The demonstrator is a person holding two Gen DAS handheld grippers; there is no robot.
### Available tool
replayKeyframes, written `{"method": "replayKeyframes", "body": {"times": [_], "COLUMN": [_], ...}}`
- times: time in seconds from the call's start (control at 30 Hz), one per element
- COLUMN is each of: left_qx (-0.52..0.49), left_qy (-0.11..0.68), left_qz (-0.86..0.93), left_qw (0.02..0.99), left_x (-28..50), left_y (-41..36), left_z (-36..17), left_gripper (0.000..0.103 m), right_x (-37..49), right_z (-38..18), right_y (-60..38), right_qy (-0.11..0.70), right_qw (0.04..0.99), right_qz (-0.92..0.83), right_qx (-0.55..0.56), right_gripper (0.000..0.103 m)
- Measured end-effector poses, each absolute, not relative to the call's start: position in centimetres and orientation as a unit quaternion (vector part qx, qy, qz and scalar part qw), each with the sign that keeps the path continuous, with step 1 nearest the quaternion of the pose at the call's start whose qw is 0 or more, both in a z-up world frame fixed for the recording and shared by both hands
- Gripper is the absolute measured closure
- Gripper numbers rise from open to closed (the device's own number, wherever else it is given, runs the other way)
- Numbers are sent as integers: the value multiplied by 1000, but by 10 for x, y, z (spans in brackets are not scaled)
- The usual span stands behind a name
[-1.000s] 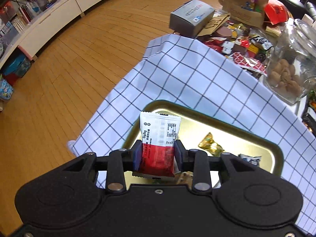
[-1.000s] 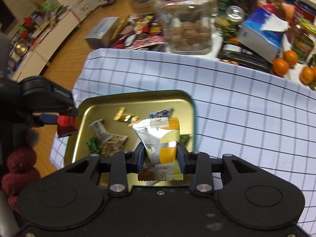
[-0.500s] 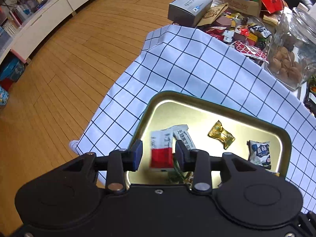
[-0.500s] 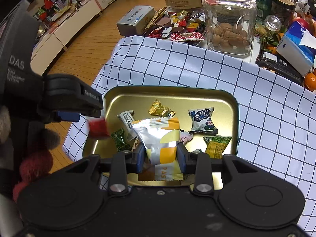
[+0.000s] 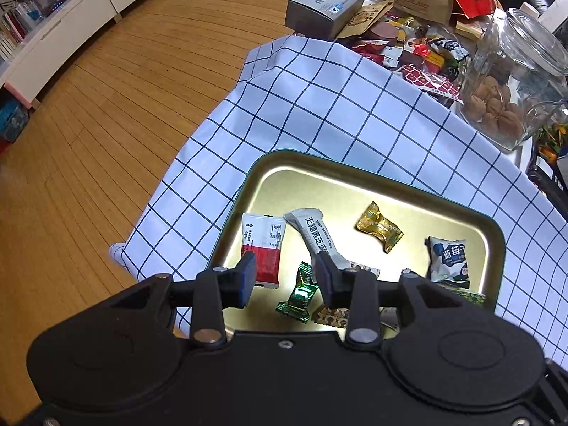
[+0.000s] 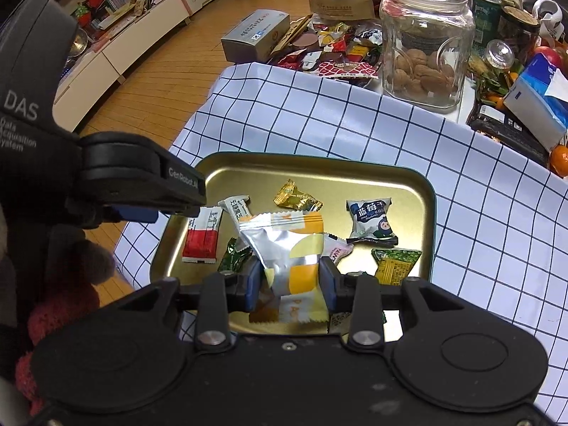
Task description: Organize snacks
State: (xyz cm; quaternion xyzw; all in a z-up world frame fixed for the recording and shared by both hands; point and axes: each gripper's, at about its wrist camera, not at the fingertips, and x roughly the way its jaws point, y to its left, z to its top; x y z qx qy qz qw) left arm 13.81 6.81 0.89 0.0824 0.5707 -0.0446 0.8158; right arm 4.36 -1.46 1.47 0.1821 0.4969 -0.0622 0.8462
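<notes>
A silver-and-yellow foil snack packet (image 6: 289, 248) sits between the right gripper (image 6: 289, 280) pads, whose jaws are opening, above the gold metal tray (image 6: 422, 191) (on checked cloth (image 6: 355, 117)). The left gripper (image 5: 284, 277) hangs released, empty, over a red-and-white packet (image 5: 262, 245) lying in the tray.

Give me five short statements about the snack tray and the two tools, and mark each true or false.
1. The red and white packet lies in the gold tray. True.
2. The left tool grips the red and white packet. False: its jaws stand open and the packet lies free on the tray.
3. The silver and orange packet sits between the right tool's jaws. True; those jaws are opening.
4. The glass jar is empty. False: it holds walnuts.
5. The gold-wrapped candy lies on the checked cloth. False: it lies in the tray.
</notes>
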Motion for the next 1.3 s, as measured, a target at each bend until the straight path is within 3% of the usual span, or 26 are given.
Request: {"method": "replayKeyframes", "body": {"times": [0.1,0.33,1.3], "left_qx": [82,90,108], "left_qy": [572,569,548], "left_qz": [-46,-50,-57], "left_qw": [815,816,827], "left_x": [136,125,62], "left_y": [69,71,64], "left_z": [8,8,25], "left_gripper": [56,56,56], "right_x": [43,37,-14], "right_z": [16,14,0], "right_y": [-16,-27,-65], "right_qy": [494,502,531], "right_qw": [849,843,817], "right_qz": [-66,-84,-141], "right_qx": [178,175,174], "right_gripper": [57,54,54]}}
